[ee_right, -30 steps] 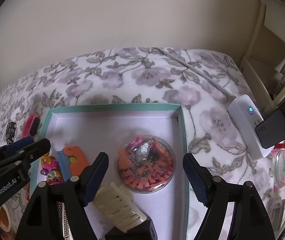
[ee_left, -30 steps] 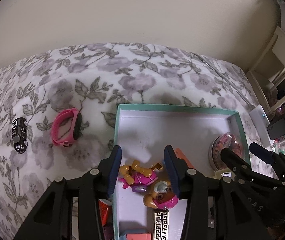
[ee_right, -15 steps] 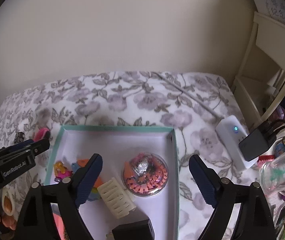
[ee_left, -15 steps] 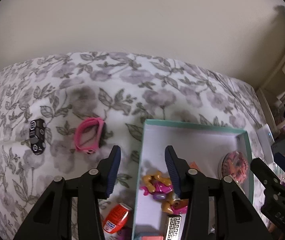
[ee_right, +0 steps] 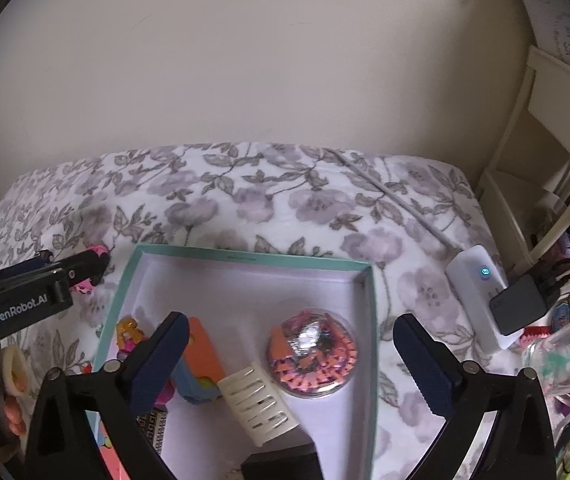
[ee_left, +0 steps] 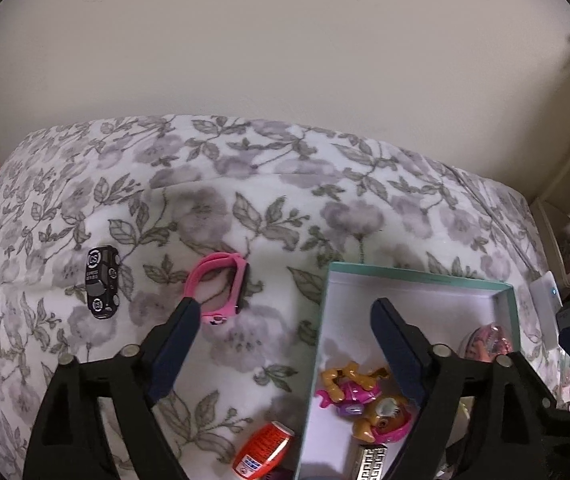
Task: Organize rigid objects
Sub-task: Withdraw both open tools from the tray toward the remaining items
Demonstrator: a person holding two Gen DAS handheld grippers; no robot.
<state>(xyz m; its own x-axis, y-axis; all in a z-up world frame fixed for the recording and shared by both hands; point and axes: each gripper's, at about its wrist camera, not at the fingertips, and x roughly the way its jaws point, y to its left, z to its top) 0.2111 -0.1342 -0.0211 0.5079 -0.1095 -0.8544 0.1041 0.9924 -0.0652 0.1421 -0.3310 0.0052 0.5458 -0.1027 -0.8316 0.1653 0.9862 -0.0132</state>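
A teal box (ee_left: 421, 276) lies on the flowered bedspread. In it are a pink-and-tan puppy figure (ee_left: 365, 400), a clear dome with orange beads (ee_right: 311, 354), a cream comb-like clip (ee_right: 259, 404) and an orange-and-blue toy (ee_right: 205, 352). My left gripper (ee_left: 285, 308) straddles the box's left wall; its jaws are opening and hold nothing. A pink watch band (ee_left: 221, 292) and a black toy car (ee_left: 102, 282) lie on the bedspread to the left. Above the dome, my right gripper (ee_right: 291, 320) hangs with its jaws opening and apart from it.
A small red can (ee_left: 263, 450) lies just outside the box's left wall. To the right sit a white power bank (ee_right: 481, 300), a black charger (ee_right: 523, 304) with cables and a glass jar (ee_right: 565, 356). A cream shelf (ee_right: 545, 160) stands at the far right.
The left jaws widened off the puppy figure, which stays in the box, and the gripper rose and shifted left. The right gripper rose from the dome as its jaws spread.
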